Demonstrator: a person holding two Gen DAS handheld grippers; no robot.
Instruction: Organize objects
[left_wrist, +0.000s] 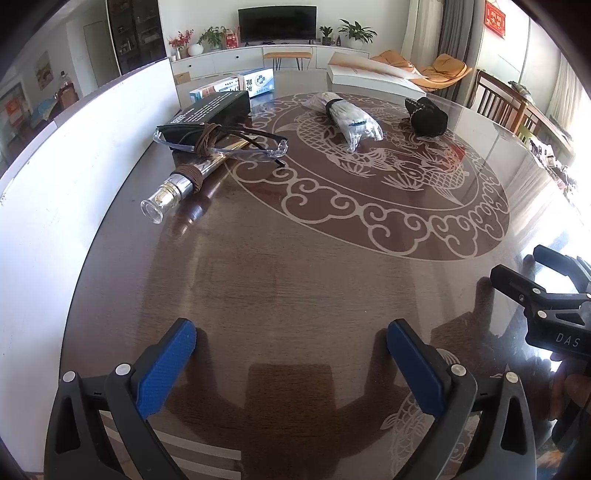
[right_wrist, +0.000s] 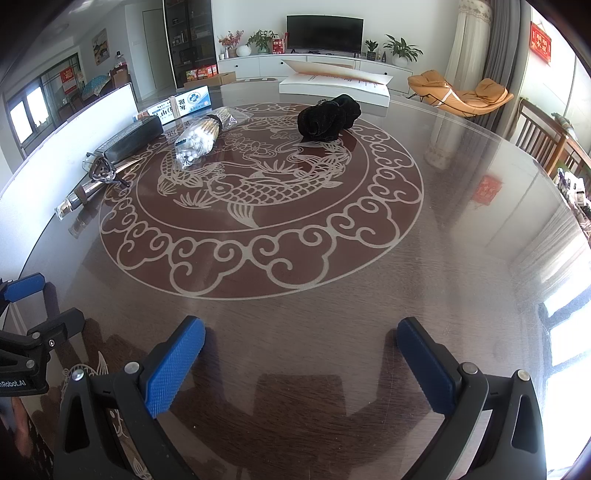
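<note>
On the round glass-topped table lie a clear bottle with a silver neck and brown cord, clear safety glasses, a black box, a plastic bag of cotton swabs and a black cloth bundle. They all sit at the far side. The same bottle, bag and bundle show in the right wrist view. My left gripper is open and empty above the near table edge. My right gripper is open and empty, beside the left one.
A white board stands along the table's left side. Blue-and-white boxes and a flat white box lie at the far edge. Wooden chairs stand at the right. A TV cabinet is behind.
</note>
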